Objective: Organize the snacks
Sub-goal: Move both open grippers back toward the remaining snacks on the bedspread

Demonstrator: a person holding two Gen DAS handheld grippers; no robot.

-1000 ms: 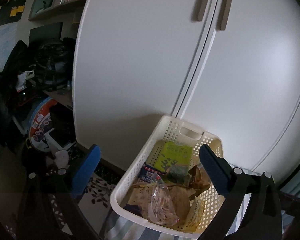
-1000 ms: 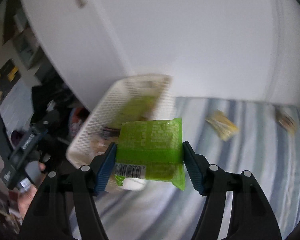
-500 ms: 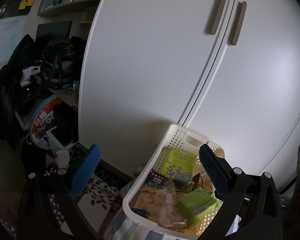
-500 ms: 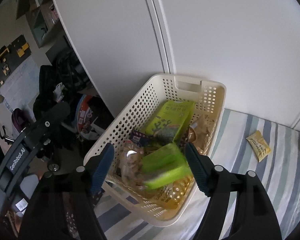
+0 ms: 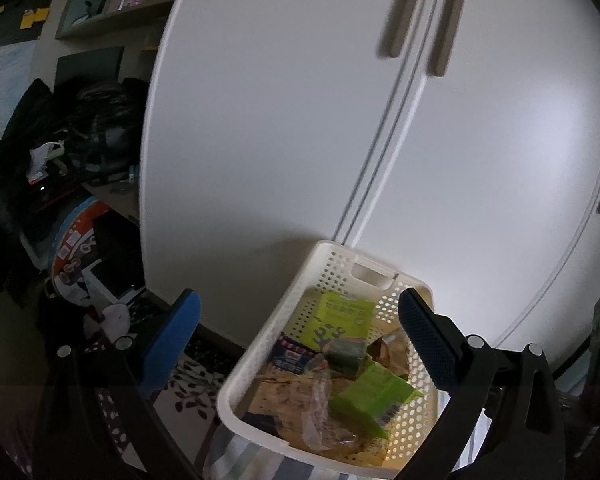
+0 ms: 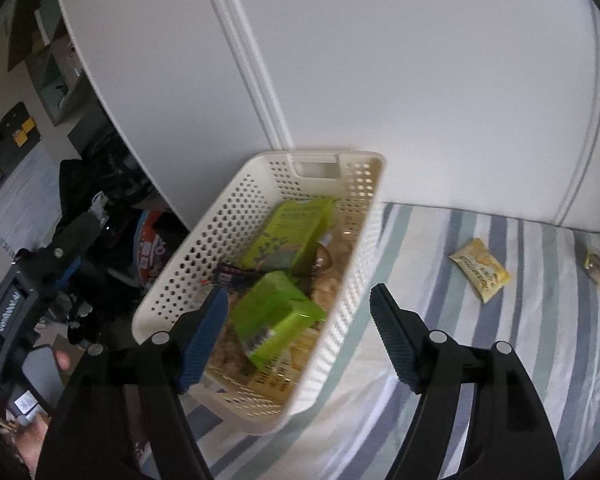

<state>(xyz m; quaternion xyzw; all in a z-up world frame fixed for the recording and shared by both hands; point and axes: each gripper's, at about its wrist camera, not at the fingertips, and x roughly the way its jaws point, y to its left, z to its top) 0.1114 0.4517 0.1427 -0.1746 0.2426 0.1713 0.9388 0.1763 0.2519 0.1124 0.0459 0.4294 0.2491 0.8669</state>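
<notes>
Left wrist view: the left tongs (image 5: 298, 338) stand wide apart with nothing between the blue pads (image 5: 168, 342), held in the air in front of a white wardrobe (image 5: 300, 120). Below and ahead sits a white perforated basket (image 5: 340, 268), its far short wall with the handle slot close to the wardrobe doors. Inside lies a bright green packet (image 5: 370, 400), tilted, on top of a heap of other snacks: a light green box (image 5: 338, 316) toward the far end, a dark green small pack (image 5: 346, 354) in the middle, a clear crinkled bag (image 5: 316, 404) near the front rim. A striped cover (image 5: 236, 454) shows under the basket's near corner. To the left, the room is dim, with dark bags (image 5: 80, 136) heaped on a low surface.

Right wrist view: the right tongs (image 6: 298, 330) are also spread open and empty, poised above the near end of the basket (image 6: 204, 248). The bright green packet (image 6: 276, 312) rests inside the basket, apart from both pads, lying askew over the paler snacks. The light green box (image 6: 292, 232) lies beyond it. The basket stands on a bed with the striped cover (image 6: 500, 360), near its left edge. Well apart to the right, a yellow snack packet (image 6: 480, 270) lies on the stripes, and a smaller wrapped snack (image 6: 596, 268) lies farther right, too blurred to tell more. The left tongs (image 6: 40, 280) show at the left edge as a dark frame.
</notes>
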